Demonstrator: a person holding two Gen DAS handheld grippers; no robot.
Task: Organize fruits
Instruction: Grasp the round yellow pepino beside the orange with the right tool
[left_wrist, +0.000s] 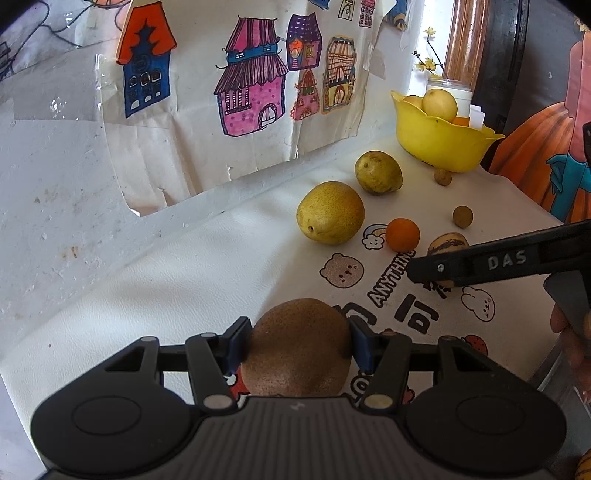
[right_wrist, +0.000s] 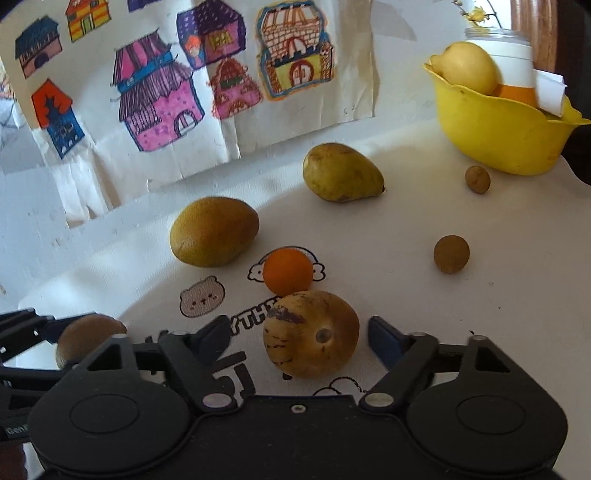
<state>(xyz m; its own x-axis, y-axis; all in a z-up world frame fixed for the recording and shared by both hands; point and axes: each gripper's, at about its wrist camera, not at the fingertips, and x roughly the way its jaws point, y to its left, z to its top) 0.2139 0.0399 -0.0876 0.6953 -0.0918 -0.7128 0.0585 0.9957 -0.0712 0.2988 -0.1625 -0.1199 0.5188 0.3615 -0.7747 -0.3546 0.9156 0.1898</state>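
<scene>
Inspecting: two sets of tongs at work on loose fruit lying on a white worktop (left_wrist: 207, 266).
Left tongs (left_wrist: 297, 345): clamped on a brown kiwi (left_wrist: 297, 347) at the near edge, both blue pads (left_wrist: 236, 345) pressed to its sides.
Right tongs (right_wrist: 299, 338): jaws apart, straddling a tan, purple-streaked fruit (right_wrist: 310, 338); a gap shows on either side, widest at the right pad, so nothing is gripped.
Step in hand: judged to be closing the right tongs on the streaked fruit while the left holds the kiwi.
Method advised: centre the fruit between the pads before closing, as it sits nearer the left pad; close gently, since a rounded skin may squirt out; keep clear of the small orange (right_wrist: 288, 271) just beyond it.
Destination: yellow bowl (right_wrist: 491, 136) at the far right, judged the collecting point; it already carries a pale yellow fruit (right_wrist: 467, 66).
Remaining loose fruit: a large yellow-green fruit (right_wrist: 214, 230) at mid left, a green pear-shaped one (right_wrist: 340, 173) farther back, two small brown round fruits (right_wrist: 451, 254) to the right.
Surface: white padded cover printed with cartoon bears and lettering; smooth, so round fruit may roll.
Room: a sheet of coloured house drawings (left_wrist: 255, 88) hangs on the far wall; a white jar with yellow sprigs (left_wrist: 448, 86) stands behind the bowl.
</scene>
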